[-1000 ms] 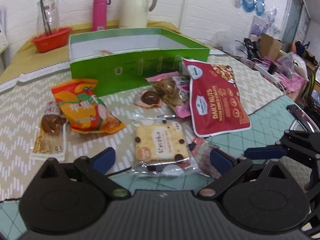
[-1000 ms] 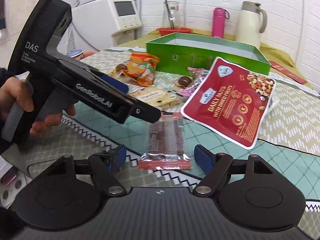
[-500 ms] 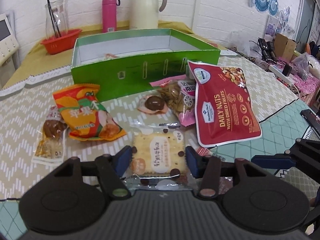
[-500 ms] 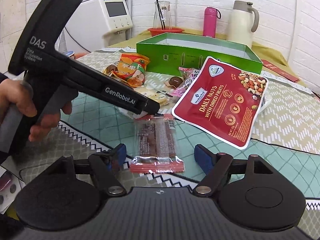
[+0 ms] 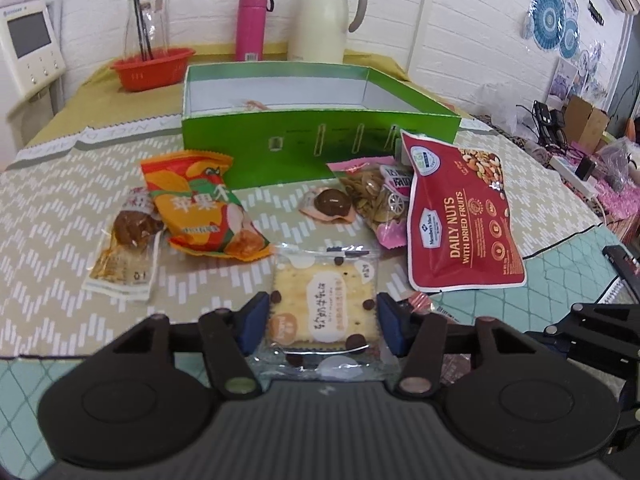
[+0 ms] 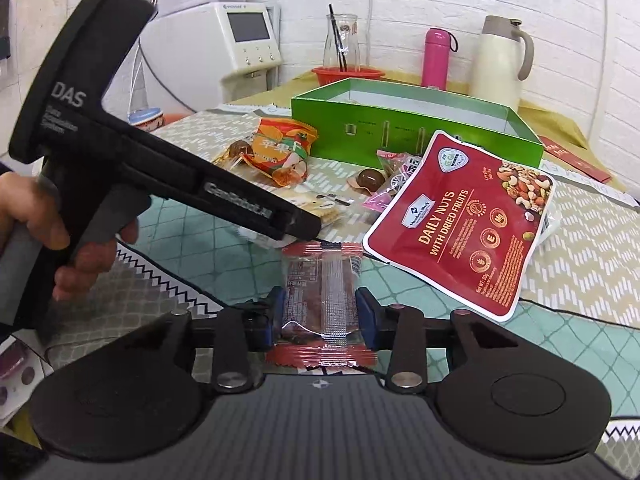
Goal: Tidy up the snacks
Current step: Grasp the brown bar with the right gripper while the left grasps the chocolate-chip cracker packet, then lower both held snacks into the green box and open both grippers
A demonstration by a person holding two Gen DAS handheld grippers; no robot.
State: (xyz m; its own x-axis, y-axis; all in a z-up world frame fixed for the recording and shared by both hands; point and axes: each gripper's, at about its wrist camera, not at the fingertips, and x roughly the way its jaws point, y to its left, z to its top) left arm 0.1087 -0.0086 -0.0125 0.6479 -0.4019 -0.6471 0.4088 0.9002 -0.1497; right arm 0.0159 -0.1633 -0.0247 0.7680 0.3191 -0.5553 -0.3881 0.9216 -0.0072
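Left wrist: green box (image 5: 320, 148) behind snacks (image 5: 200, 208)

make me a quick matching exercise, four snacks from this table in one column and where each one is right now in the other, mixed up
Snacks:
1. chocolate chip cracker pack
2. red fruit strip packet
3. Daily Nuts pouch
4. orange snack bag

Places:
A. lying flat toward the left of the table, overlapping a small brown wrapped snack
B. between the pads of the left claw
C. leaning near the right end of the green box
D. between the pads of the right claw, whose jaws are closing

Pairs: 1-B, 2-D, 3-C, 4-A
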